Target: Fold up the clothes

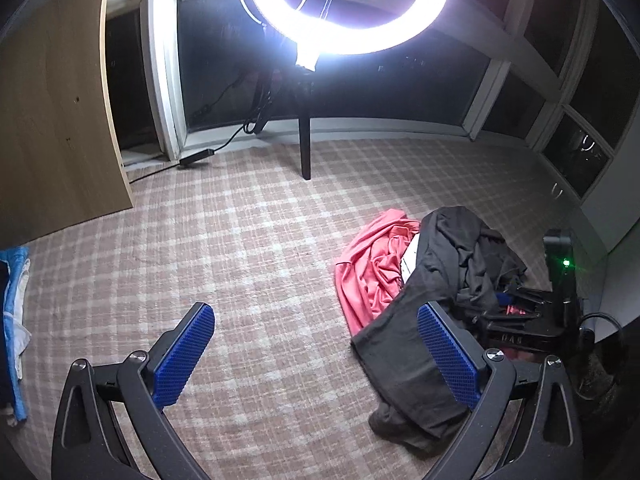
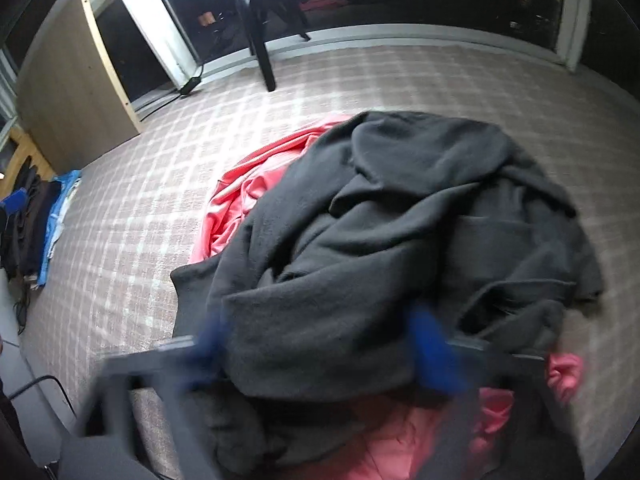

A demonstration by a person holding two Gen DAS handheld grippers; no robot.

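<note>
A dark grey garment [image 2: 380, 240] lies crumpled in a heap on the plaid carpet, on top of a pink garment [image 2: 248, 196]. My right gripper [image 2: 320, 352] is low over the near edge of the heap, blurred, its blue pads wide apart with grey cloth between them. In the left wrist view the same grey garment [image 1: 420, 344] and pink garment [image 1: 372, 272] lie to the right. My left gripper [image 1: 316, 356] is open and empty over bare carpet, its right pad [image 1: 448, 360] next to the grey cloth.
A ring light on a stand [image 1: 306, 148] is at the far side by the windows. A wooden panel [image 1: 52, 120] leans at the left. Folded blue and dark clothes [image 2: 48, 220] lie at the left edge. The other gripper [image 1: 560, 300] shows at the right.
</note>
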